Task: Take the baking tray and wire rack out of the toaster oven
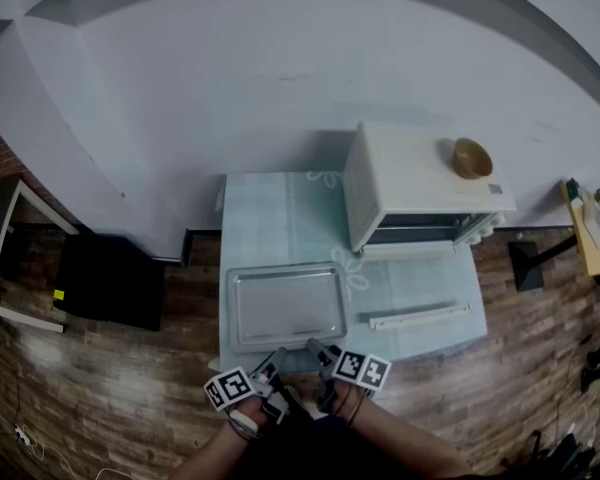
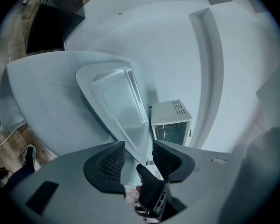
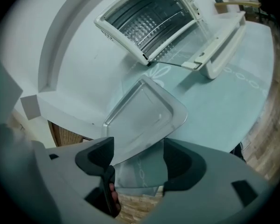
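On the desk (image 1: pixel 270 208), the baking tray (image 1: pixel 285 306) looks stiff, light, slick: grip its rim; your left gripper (image 2: pixel 138 147) and right gripper (image 3: pixel 138 143) stand open.

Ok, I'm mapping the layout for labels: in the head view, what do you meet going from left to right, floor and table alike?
First a black box on the floor, then the baking tray, the toaster oven, and a black stand base.

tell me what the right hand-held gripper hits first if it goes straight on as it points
Most likely the baking tray: its near rim lies right ahead of the right hand-held gripper, whose jaws stand apart. Depth is unclear; the tablecloth could come first.
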The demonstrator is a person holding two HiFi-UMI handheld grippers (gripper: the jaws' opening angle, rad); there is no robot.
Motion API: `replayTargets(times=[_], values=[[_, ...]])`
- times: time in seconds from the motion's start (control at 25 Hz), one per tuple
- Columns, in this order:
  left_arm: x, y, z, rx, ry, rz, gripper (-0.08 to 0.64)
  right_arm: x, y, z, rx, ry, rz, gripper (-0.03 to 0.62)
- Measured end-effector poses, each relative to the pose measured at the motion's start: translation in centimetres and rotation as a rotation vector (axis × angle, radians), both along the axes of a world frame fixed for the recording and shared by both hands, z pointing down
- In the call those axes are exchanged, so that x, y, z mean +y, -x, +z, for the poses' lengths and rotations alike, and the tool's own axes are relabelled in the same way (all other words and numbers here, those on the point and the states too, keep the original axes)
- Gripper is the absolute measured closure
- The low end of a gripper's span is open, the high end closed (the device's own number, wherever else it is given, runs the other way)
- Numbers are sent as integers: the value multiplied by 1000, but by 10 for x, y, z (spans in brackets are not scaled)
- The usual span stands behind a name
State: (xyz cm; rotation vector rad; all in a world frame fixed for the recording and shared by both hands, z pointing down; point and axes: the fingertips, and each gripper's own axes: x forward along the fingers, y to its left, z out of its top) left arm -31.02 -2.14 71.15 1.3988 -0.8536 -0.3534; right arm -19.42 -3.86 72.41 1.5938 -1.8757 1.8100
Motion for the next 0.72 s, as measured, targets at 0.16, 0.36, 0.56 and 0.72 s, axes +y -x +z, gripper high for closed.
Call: replayTargets(times=[0.16,0.36,0.56,0.72], values=[[-1,-3,-11,16,-13,-26,379,5,-1,-17,-50,-33,-1,278],[-19,1,-41,-114,-117,-35,385,-13,-32,-67,28,-212,32,439],[-59,4,-97,-271,-304,-48,404,-49,-84,-135,161,-436,51,498],[-85,-8,-143,-344,-428,-63,436,-62,-114,-181,208,-565,46,535]])
